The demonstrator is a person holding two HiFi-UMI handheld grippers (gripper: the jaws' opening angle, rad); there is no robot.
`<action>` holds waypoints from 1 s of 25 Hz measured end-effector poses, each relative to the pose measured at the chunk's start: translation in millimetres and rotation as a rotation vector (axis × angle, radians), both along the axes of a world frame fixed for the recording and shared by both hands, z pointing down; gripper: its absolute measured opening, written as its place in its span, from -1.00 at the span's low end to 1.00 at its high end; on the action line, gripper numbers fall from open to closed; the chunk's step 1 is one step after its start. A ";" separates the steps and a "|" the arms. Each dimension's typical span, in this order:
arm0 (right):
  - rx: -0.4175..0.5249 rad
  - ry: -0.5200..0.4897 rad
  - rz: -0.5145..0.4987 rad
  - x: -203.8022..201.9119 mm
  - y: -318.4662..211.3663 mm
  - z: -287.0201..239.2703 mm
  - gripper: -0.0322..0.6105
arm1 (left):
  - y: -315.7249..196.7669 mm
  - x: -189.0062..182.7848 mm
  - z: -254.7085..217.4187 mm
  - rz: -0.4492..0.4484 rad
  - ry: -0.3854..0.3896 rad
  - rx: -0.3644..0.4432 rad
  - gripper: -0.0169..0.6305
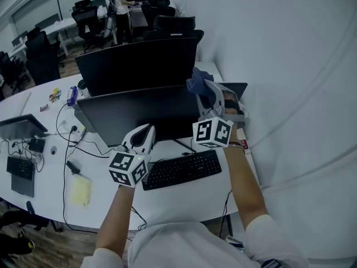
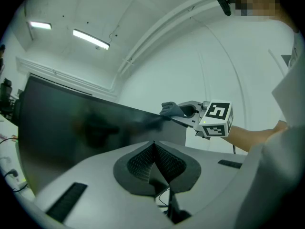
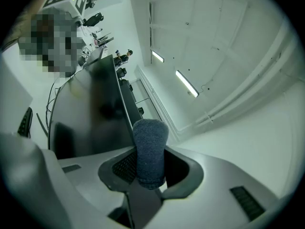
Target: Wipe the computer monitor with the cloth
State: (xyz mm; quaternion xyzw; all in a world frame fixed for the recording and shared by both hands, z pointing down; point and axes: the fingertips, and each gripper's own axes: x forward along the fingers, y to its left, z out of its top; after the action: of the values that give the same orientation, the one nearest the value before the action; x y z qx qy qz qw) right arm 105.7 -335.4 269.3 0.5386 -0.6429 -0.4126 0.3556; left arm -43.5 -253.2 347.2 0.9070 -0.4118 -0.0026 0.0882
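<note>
The dark computer monitor point(image 1: 139, 113) stands on the white desk point(image 1: 178, 197), just behind a black keyboard point(image 1: 181, 169). My right gripper point(image 1: 202, 91) is shut on a blue-grey cloth point(image 1: 196, 81) and holds it against the monitor's upper right corner. In the right gripper view the cloth point(image 3: 150, 151) sticks up between the jaws, with the monitor point(image 3: 90, 109) to its left. My left gripper point(image 1: 146, 133) is shut and holds nothing, low in front of the screen's bottom edge. The left gripper view has its closed pads point(image 2: 143, 163) in front of the monitor point(image 2: 71, 128), and the cloth point(image 2: 171, 109) at the far corner.
A second black monitor point(image 1: 139, 60) stands behind the first. A white wall point(image 1: 290, 82) is close on the right. Cables point(image 1: 70, 144), a yellow pad point(image 1: 81, 190) and a laptop point(image 1: 19, 127) lie on the desk's left. A person point(image 1: 120, 4) and office chairs are far back.
</note>
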 end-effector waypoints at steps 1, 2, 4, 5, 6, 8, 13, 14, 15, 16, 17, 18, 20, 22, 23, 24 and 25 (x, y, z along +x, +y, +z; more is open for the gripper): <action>-0.001 0.001 -0.006 -8.0 -0.2 0.4 -0.48 | -0.6 -6.1 0.5 -0.002 0.001 0.000 -0.91; -0.002 0.001 -0.012 -16.0 -0.5 1.0 -0.48 | -1.4 -12.3 1.2 -0.005 0.003 0.000 -0.91; -0.005 0.004 -0.025 -31.2 -1.2 2.0 -0.48 | -2.9 -23.8 1.9 -0.011 0.007 -0.001 -0.91; -0.006 0.007 -0.032 -38.6 -1.3 1.9 -0.48 | -3.4 -29.3 1.7 -0.014 0.008 -0.002 -0.91; -0.008 0.010 -0.039 -46.4 -1.3 1.5 -0.48 | -3.6 -35.0 1.3 -0.016 0.010 -0.002 -0.91; -0.014 0.013 -0.053 -63.1 -0.8 0.5 -0.48 | -3.4 -47.6 0.7 -0.019 0.013 -0.003 -0.91; -0.023 0.005 -0.088 -109.8 -0.7 1.0 -0.48 | -4.2 -85.2 3.3 -0.032 0.017 -0.005 -0.91; -0.023 0.004 -0.096 -120.4 -0.1 1.3 -0.48 | -3.6 -94.0 4.0 -0.036 0.018 -0.005 -0.91; -0.023 0.002 -0.105 -131.1 0.4 1.4 -0.48 | -3.2 -103.1 4.4 -0.041 0.018 -0.005 -0.91; -0.023 0.001 -0.113 -141.8 0.6 1.4 -0.48 | -3.1 -112.2 4.6 -0.046 0.019 -0.005 -0.91; -0.022 0.000 -0.120 -152.2 0.5 1.3 -0.48 | -3.1 -121.0 4.8 -0.051 0.019 -0.004 -0.91; -0.022 0.000 -0.127 -162.3 0.4 1.5 -0.48 | -3.0 -129.4 5.4 -0.056 0.020 -0.005 -0.91; -0.025 -0.001 -0.142 -182.0 0.6 2.8 -0.48 | -1.6 -145.3 7.7 -0.066 0.021 -0.008 -0.91; -0.027 -0.002 -0.157 -202.0 0.1 3.1 -0.48 | -0.9 -160.8 9.3 -0.078 0.024 -0.007 -0.91; -0.028 -0.002 -0.166 -212.3 -0.5 2.7 -0.48 | -1.2 -168.0 9.9 -0.084 0.026 -0.008 -0.91; -0.030 -0.002 -0.175 -222.7 -0.9 2.5 -0.48 | -1.5 -174.7 10.6 -0.089 0.029 -0.009 -0.91; -0.032 -0.004 -0.184 -232.6 -1.1 2.6 -0.48 | -1.5 -181.0 11.6 -0.093 0.032 -0.012 -0.91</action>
State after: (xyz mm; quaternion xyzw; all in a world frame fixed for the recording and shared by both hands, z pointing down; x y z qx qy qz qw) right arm -126.9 -336.6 271.9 0.4724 -0.6968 -0.4321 0.3236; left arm -224.5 -254.7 358.8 0.8861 -0.4522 -0.0186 0.0999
